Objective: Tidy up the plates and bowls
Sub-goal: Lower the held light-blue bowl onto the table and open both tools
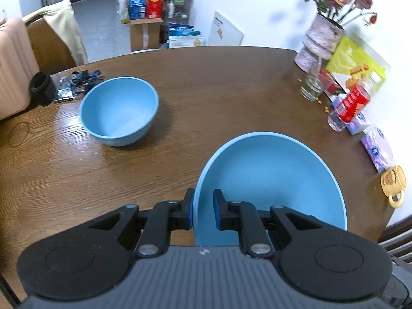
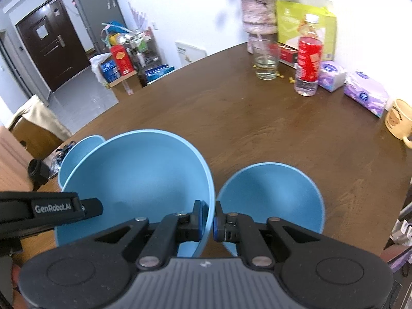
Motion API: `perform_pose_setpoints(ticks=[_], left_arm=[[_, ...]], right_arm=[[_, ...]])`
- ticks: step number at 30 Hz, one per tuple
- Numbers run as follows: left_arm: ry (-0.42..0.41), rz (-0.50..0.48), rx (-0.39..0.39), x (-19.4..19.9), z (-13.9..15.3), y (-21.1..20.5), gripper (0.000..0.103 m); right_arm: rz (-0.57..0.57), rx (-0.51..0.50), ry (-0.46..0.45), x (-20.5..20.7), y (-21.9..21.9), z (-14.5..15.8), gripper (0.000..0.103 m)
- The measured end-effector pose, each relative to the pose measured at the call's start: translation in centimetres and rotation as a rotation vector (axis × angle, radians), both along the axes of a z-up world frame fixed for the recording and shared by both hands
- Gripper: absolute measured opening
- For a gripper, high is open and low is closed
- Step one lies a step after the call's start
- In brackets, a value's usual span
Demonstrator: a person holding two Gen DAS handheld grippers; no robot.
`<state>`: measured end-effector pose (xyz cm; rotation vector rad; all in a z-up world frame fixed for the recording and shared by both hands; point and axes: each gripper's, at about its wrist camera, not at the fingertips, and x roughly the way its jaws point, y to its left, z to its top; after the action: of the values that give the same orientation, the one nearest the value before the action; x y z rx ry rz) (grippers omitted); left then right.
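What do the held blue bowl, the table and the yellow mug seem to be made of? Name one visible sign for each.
Blue bowl: probably matte plastic or melamine; thin rim, even colour, soft dull sheen.
Table: wood or wood veneer, semi-gloss; brown grain lines and light reflections.
Yellow mug: likely glazed ceramic; thick wall, smooth printed surface, though blur leaves it open.

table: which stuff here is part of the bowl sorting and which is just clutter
Job: large blue bowl, clamped at its rim by left gripper and right gripper; far bowl; near bowl.
Lying about: mug, bottle, glass, tissue packs, vase.
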<state>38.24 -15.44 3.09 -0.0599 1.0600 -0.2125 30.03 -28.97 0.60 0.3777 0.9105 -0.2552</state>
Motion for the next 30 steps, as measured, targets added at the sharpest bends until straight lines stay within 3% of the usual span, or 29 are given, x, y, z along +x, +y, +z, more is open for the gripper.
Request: perform_pose_setpoints(ticks=[30], left_arm=[[0.036,-0.113,-0.013,-2.3,-2.3,-9.4,0.015]], right_arm=[[-0.106,-0.029,0.038,-3.8,-8.3,-1.6,0.008]])
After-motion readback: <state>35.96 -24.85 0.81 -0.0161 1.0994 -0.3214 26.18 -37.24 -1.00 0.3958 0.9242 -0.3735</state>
